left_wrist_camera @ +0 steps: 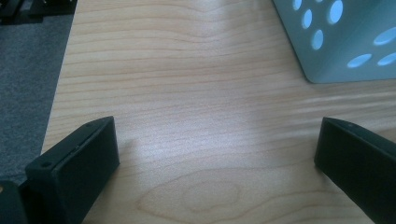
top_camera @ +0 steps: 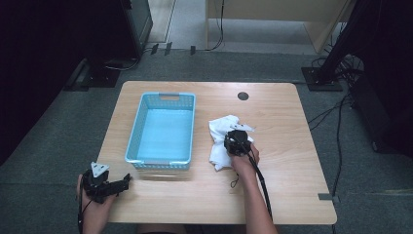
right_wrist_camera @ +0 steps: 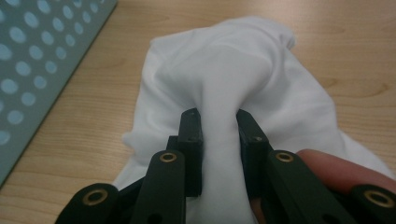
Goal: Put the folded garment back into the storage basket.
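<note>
Right gripper (right_wrist_camera: 218, 116) had its jaws pinched on a fold of the white cloth (right_wrist_camera: 233, 70), which lay bunched on the tabletop (top_camera: 282, 126) beside the empty blue basket (top_camera: 163, 163). Grasp done; lift and drop-in likely remained. Left gripper (left_wrist_camera: 217, 144) sat idle, jaws wide.

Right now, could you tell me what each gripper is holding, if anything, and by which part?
The right gripper is shut on a bunched fold in the middle of the white cloth. The left gripper is open, holding nothing.

Basket (top_camera: 162, 129) blocks table (top_camera: 282, 180) left of cloth (top_camera: 220, 139).
</note>
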The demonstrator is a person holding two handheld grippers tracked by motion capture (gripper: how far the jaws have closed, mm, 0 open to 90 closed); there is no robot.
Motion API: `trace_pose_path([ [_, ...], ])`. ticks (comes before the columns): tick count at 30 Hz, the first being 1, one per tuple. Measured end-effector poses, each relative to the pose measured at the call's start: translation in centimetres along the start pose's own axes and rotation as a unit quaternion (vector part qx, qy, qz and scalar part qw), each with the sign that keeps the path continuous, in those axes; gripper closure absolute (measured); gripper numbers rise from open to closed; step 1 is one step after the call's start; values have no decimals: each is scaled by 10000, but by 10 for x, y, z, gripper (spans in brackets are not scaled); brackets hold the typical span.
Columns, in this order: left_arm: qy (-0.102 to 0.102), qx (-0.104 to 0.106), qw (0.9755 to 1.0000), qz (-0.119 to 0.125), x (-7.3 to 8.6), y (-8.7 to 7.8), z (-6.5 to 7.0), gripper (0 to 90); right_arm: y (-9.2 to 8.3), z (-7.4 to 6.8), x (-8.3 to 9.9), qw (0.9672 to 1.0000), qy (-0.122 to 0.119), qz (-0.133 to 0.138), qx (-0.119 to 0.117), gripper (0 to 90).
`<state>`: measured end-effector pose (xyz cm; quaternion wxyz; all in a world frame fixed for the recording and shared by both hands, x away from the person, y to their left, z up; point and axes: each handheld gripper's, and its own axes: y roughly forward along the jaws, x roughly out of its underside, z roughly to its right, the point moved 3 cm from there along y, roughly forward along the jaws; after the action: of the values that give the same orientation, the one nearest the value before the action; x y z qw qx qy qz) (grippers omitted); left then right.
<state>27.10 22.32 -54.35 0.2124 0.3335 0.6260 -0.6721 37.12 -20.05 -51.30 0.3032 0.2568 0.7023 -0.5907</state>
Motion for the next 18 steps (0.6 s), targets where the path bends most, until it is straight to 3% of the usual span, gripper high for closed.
trace_pose_path([
  [7, -9, 0, 10000, 7, 0, 0, 0, 0, -11, -6, -12, 9997, -210, 99, 59, 759],
  [12, -9, 0, 10000, 7, 0, 0, 0, 0, -11, -5, -11, 9998, -209, 48, 11, 738],
  [13, -9, 1, 10000, 8, 0, 0, 0, 0, -10, -4, -10, 9999, -151, 14, -44, 678],
  [15, -3, -1, 10000, 7, 0, 0, 0, 0, -8, -2, -7, 9998, -106, -37, -161, 467],
  [18, -4, -1, 10000, 7, 0, 0, 0, 0, -1, -2, -3, 9993, -226, -288, -52, 154],
])
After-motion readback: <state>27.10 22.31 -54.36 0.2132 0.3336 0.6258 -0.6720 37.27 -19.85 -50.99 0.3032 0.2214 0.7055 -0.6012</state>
